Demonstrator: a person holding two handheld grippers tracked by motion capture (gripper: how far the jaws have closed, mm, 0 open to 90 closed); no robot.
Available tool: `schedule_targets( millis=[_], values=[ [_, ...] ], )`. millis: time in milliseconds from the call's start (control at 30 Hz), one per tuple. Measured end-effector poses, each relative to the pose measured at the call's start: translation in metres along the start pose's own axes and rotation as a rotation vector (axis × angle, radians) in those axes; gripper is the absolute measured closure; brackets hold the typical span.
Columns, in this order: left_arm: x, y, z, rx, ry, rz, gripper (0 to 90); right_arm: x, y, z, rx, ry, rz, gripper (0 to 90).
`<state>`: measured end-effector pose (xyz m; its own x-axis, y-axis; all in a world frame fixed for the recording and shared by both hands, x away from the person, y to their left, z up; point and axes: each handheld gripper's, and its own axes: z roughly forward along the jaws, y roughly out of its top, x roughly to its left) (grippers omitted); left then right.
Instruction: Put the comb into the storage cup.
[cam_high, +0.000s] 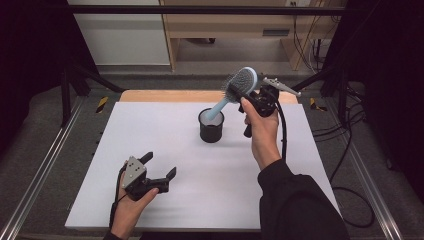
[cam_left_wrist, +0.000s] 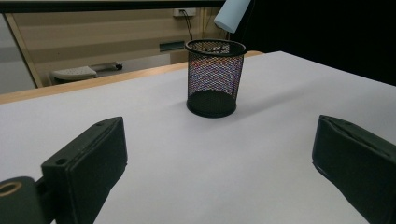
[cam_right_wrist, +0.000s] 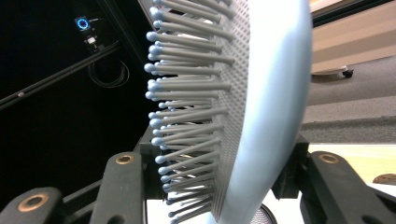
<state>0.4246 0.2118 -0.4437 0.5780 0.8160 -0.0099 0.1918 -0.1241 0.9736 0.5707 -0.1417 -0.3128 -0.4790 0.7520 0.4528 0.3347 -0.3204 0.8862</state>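
My right gripper (cam_high: 250, 95) is clamped on the hairbrush (cam_high: 239, 85), its handle slanting down over the mesh cup (cam_high: 211, 126). My left gripper (cam_high: 159, 170) rests with its jaws apart on the table (cam_high: 150, 130), holding nothing.

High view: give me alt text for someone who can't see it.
The right gripper holds a light blue hairbrush by its head, handle slanting down over a black mesh cup on the white table. The left gripper rests open near the table's front left.
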Motion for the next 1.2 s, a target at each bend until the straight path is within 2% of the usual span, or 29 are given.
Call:
schedule_targets(
  millis=[933,1200],
  values=[
    [0.0,0.0,0.0,0.003,-0.004,0.001,3.2,-0.004,-0.005,0.008,0.021,-0.022,-0.013,50.2],
    [0.0,0.0,0.0,0.003,-0.006,-0.001,3.2,-0.011,-0.011,0.02,0.025,-0.043,0.001,50.2]
  ],
)
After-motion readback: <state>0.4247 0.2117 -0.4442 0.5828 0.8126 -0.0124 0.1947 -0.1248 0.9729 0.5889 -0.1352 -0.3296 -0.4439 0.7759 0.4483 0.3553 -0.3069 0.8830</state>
